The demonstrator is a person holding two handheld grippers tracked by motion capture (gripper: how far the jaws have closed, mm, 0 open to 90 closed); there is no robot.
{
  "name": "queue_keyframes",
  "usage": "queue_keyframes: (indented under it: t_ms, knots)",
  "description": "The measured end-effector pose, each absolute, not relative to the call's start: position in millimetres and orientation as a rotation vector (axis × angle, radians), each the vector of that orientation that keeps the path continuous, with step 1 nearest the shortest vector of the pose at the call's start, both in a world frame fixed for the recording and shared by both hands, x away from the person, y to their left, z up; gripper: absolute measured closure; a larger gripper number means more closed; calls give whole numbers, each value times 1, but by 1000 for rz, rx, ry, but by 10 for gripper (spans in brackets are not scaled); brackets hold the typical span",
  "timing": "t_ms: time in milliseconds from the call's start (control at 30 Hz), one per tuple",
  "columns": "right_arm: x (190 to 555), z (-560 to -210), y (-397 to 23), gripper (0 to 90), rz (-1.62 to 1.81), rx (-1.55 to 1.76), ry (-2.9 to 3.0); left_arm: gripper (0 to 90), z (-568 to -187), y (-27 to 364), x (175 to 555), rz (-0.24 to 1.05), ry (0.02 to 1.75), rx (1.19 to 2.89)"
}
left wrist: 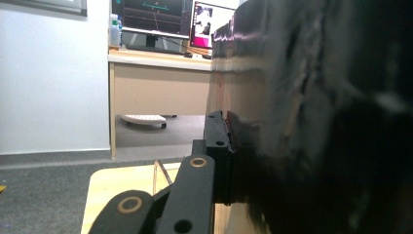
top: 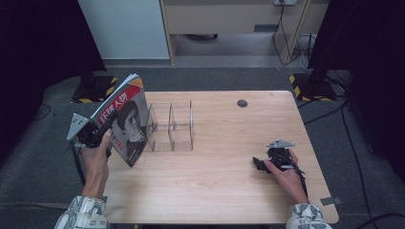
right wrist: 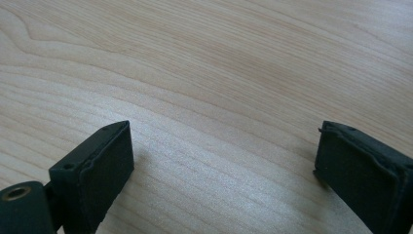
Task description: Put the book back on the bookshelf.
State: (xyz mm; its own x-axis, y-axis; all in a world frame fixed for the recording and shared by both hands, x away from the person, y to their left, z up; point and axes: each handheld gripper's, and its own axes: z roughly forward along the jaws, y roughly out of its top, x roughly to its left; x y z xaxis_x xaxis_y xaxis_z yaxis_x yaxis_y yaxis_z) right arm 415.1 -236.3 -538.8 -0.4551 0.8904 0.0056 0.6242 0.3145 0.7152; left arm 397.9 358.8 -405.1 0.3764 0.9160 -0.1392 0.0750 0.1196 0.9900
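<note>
A book with a red, white and black cover showing a portrait stands tilted at the table's left edge, lifted off the wood. My left gripper is shut on its lower left part. In the left gripper view the dark cover looms close on the right, with one black finger pressed against it; the other jaw is hidden behind the book. A clear acrylic divider rack stands just right of the book. My right gripper rests low on the table at the right, open, with bare wood between its pads.
The wooden table has a round black grommet near its far edge. Two dark stands with yellow-black striped bases flank the far corners. Cables trail over the grey carpet on the right.
</note>
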Motion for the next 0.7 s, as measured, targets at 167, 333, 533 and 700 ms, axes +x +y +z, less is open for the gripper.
queue_keyframes:
  t_ms: [167, 333, 533, 700]
  knots:
    - [415, -539, -236, 74, 930, 1349, 2194, 851, -403, 358, 393, 797, 1040, 1332]
    - [415, -539, -236, 73, 929, 1348, 2195, 838, -402, 355, 391, 788, 1055, 1329]
    - [415, -539, -236, 73, 931, 1347, 2196, 824, -401, 353, 390, 777, 1057, 1330]
    - [415, -539, -236, 73, 932, 1339, 2199, 800, -400, 357, 390, 765, 1055, 1331]
